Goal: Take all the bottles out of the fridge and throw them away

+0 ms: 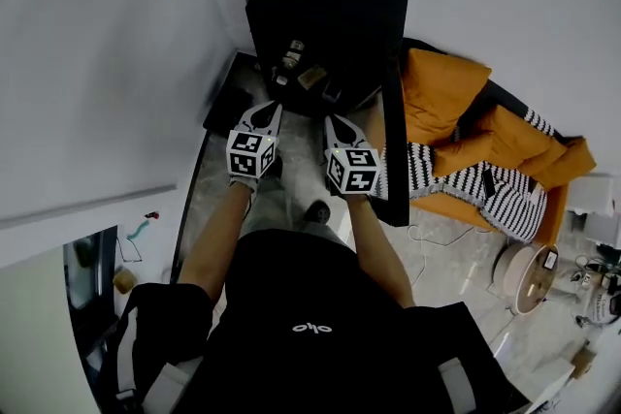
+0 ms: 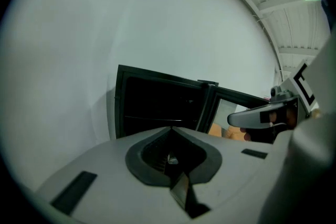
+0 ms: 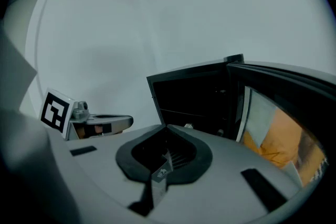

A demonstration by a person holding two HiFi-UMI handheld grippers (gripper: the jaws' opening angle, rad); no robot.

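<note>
The black mini fridge stands on the floor against the white wall, its door swung open to the right. Inside its dark cavity I make out a pale bottle and a brownish item beside it. My left gripper and right gripper hover side by side just in front of the opening, both shut and empty. The left gripper view has its shut jaws aimed at the fridge, with the right gripper alongside. In the right gripper view the shut jaws face the fridge; small bottle tops barely show.
An orange sofa with a striped cloth sits right behind the open door. A round pale object and cables lie on the floor at the right. A white wall runs along the left.
</note>
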